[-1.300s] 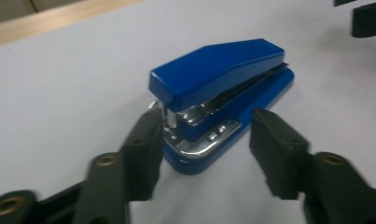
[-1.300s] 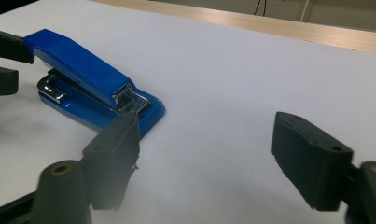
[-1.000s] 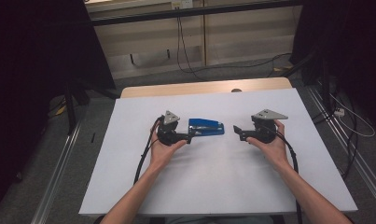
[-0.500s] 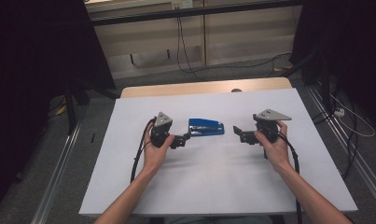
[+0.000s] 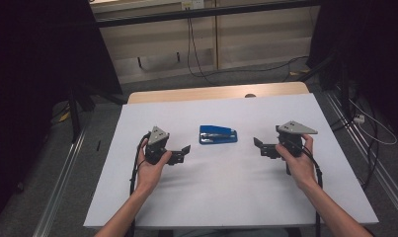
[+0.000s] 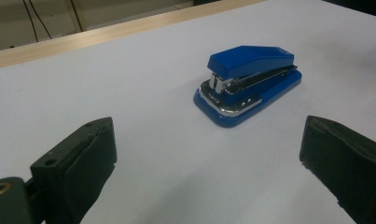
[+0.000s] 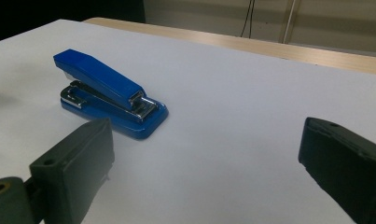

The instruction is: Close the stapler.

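Lying flat near the middle of the white table (image 5: 221, 197), the blue stapler (image 5: 218, 134) sits between the two hands in the high view. The left tool (image 5: 184, 152) is held just to the stapler's left and a little nearer the person, its jaws spread and pointing toward the stapler without touching it. The right tool (image 5: 258, 146) is held to the stapler's right, a clear gap away, jaws spread too and aimed leftward; its jaws have just been opening, with nothing between them.

Seen from the left gripper view, the stapler (image 6: 247, 84) rests ahead of the jaws, its metal mouth turned toward the camera; both black jaws stand wide apart with bare table (image 6: 129, 84) between them.

From the right gripper view, the stapler (image 7: 108, 91) lies ahead and to the left, just beyond the left jaw, while the jaws stand wide with nothing gripped.
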A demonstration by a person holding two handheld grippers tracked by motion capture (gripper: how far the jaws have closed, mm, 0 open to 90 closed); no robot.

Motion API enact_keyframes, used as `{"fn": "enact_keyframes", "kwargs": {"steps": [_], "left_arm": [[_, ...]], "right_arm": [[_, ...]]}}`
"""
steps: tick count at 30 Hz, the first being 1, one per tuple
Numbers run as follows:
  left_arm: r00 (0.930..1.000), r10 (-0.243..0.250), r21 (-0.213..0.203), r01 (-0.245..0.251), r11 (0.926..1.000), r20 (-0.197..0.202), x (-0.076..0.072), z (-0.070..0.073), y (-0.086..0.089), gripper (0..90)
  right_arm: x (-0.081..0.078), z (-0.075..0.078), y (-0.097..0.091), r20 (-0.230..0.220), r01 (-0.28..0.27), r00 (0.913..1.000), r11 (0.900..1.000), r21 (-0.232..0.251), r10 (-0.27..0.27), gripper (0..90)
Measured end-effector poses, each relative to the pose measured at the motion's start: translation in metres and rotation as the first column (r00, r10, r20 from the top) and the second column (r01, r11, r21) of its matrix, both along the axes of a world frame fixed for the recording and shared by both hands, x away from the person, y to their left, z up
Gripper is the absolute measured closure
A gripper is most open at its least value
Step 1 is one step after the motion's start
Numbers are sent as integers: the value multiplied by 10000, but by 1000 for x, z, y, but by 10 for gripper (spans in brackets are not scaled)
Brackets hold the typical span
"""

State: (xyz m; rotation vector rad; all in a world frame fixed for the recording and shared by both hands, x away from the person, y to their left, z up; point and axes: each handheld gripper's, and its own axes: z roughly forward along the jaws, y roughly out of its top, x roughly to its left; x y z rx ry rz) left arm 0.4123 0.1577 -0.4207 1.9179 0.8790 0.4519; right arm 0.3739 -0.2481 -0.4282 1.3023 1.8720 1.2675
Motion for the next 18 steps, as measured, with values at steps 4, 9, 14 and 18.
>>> {"fn": "enact_keyframes", "kwargs": {"steps": [4, 9, 14, 18], "left_arm": [[9997, 209, -283, -205, 9994, 145, -7, 5, 9, 41], [9977, 311, -548, -278, 9981, 609, -19, 16, 20, 47], [9975, 366, -341, -346, 9988, 607, -27, 16, 30, 44], [9986, 439, -329, -429, 9985, 303, -29, 9, 37, 43]], "right_arm": [[-8, -1, -5, -21, 46, 10000, 10000, -21, -46, 31], [-14, 2, -11, -13, 228, 9997, 9997, -93, -228, 28], [-21, 4, -15, -32, 378, 9993, 9990, -241, -378, 22], [-28, 0, -17, -112, 470, 9988, 9977, -482, -476, 23]]}}
